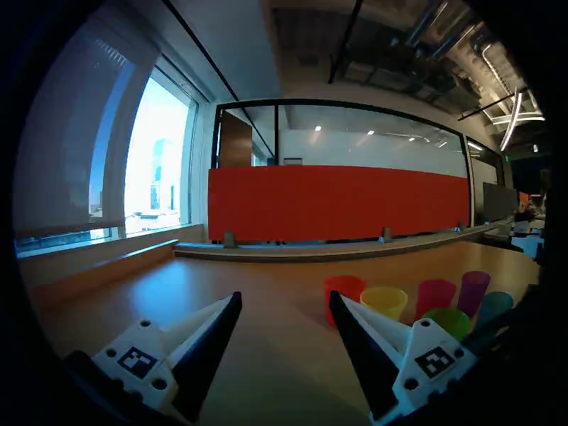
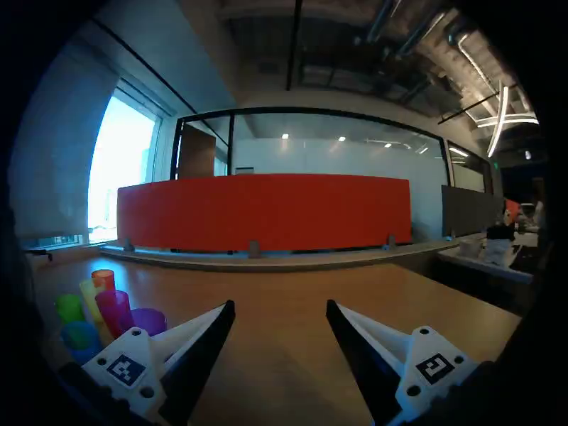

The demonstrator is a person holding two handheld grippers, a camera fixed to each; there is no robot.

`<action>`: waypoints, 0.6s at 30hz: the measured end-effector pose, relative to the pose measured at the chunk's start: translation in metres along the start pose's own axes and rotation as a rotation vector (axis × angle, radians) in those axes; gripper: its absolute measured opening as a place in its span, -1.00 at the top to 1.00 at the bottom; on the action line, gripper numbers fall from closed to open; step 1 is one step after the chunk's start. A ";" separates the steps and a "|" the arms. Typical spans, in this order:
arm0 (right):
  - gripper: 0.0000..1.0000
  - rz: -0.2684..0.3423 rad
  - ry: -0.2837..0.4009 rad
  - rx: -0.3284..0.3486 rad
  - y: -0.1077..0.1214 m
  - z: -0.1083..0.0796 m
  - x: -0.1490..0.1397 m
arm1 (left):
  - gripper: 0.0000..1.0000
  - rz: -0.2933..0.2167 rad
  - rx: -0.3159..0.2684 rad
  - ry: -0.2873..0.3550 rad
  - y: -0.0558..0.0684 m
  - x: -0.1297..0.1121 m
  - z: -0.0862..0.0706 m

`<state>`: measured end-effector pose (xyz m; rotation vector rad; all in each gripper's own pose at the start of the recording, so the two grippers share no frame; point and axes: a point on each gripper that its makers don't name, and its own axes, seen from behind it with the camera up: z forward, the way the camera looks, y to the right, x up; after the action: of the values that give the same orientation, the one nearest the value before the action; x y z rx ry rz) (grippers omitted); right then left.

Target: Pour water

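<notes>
Several coloured plastic cups stand in a cluster on a wooden table [image 1: 270, 355]. In the left gripper view a red cup [image 1: 343, 292], a yellow cup [image 1: 384, 301], a pink cup [image 1: 434, 295], a purple cup [image 1: 474, 289], a green cup [image 1: 447, 321] and a teal cup [image 1: 494, 305] sit ahead to the right. My left gripper [image 1: 284, 298] is open and holds nothing, its right finger tip close in front of the red cup. In the right gripper view the same cluster, with a pink cup [image 2: 113, 307] and a purple cup [image 2: 148, 319], lies at the far left. My right gripper [image 2: 279, 304] is open over bare table [image 2: 284, 369].
A red partition [image 1: 334, 202] with a glass wall above it runs along the table's far edge. Bright windows [image 1: 153, 167] line the left side. Another desk with small objects [image 2: 497, 245] stands at the right. Open tabletop stretches ahead of both grippers.
</notes>
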<state>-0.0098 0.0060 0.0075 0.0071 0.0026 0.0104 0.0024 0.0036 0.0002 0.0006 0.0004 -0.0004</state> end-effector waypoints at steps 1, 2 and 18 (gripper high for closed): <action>-0.99 -0.003 0.001 0.000 0.000 0.000 0.000 | -0.83 0.000 0.000 0.000 0.000 0.000 0.000; -0.99 -0.005 0.001 -0.001 0.000 0.000 0.000 | -0.82 0.000 0.000 0.000 0.000 0.000 0.000; -0.99 -0.011 0.003 0.001 -0.002 -0.004 0.000 | -0.82 0.000 0.000 0.000 0.000 0.000 0.001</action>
<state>-0.0093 0.0040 0.0039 0.0079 0.0052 -0.0005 0.0024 0.0031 0.0009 0.0005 0.0004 -0.0006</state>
